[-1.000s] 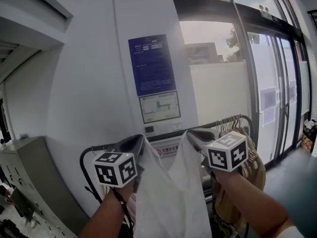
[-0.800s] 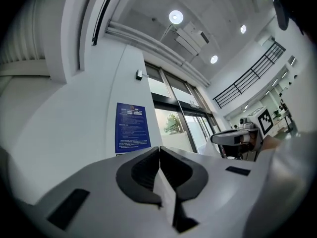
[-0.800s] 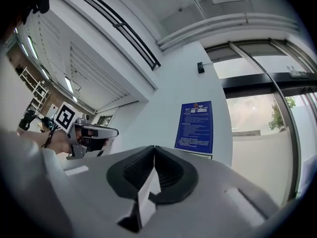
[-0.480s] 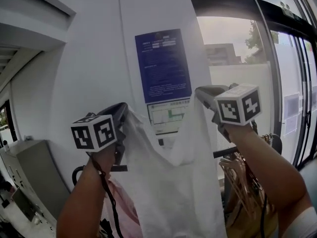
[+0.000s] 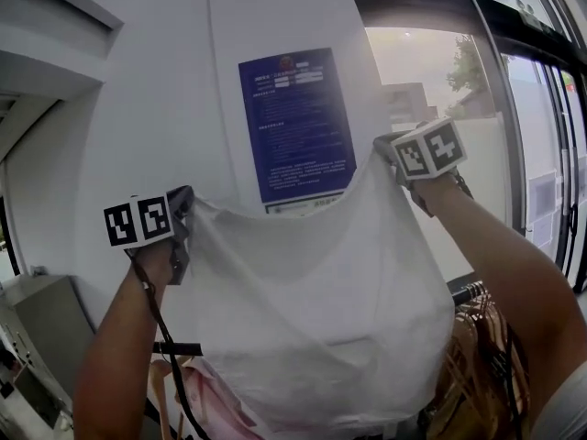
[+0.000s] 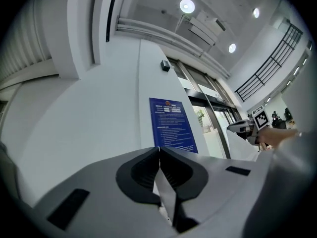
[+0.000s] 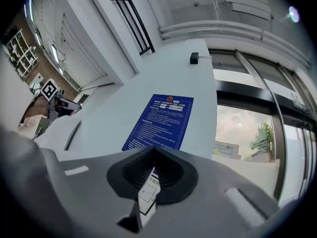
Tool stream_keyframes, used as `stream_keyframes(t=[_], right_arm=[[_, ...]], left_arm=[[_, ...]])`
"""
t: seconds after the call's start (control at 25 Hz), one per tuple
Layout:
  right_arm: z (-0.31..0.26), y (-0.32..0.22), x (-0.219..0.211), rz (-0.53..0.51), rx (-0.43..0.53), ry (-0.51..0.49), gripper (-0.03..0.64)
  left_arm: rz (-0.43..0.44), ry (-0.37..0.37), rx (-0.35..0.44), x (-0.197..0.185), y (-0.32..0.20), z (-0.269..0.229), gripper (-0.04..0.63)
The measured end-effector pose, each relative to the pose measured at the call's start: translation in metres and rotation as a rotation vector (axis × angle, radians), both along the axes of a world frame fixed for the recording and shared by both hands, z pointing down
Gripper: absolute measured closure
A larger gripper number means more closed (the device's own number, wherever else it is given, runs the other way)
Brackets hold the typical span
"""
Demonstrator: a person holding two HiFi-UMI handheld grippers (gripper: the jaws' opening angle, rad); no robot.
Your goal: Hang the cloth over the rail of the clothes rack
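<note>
As both my claws bite shut on its upper corners, my left gripper and my right gripper hold the white cloth spread wide across the foot of the blue notice. Its top edge sags between them. I judge it light, thin and limp, safest pinched at these corners. The rail shows below and right of the notice.
</note>
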State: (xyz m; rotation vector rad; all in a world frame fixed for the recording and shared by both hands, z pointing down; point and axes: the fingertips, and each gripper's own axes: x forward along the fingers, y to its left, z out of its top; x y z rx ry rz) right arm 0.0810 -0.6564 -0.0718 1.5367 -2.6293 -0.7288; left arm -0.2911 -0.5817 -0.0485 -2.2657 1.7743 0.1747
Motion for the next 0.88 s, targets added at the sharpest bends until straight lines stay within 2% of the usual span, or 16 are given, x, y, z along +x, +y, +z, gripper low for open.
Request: stream_keyframes(t=[0.12,0.28,0.6,0.76,0.8,0.88], right_arm=[[0.001,-0.035,0.014,0.023,-0.011,0.016,0.615],[0.013,-0.074,0.04,0.062,-0.07,-0.033,0.615],[0.06,-0.11,-0.001,0.014,-0.158,0.016,0.615],[0.069,-0.114,-0.017,-0.017,-0.184,0.021,0.615],[0.069,-0.114,-0.019,-0.02,-0.188,0.021,0.615],[0.071,-0.112,-0.023,-0.027,-0.197,0.02,0.615]], left_arm=[[-0.034,0.02,-0.014,-0.033,-0.016,0.002,0.584],[-0.072,0.028,-0.049,-0.061,-0.047,0.016,0.584],[-0.091,0.042,-0.228,-0.068,-0.122,0.079,0.584],[-0.1,0.053,-0.257,-0.074,-0.134,0.09,0.583],[-0.103,0.058,-0.25,-0.076,-0.135,0.088,0.571],[-0.101,0.071,-0.239,-0.079,-0.137,0.086,0.492]])
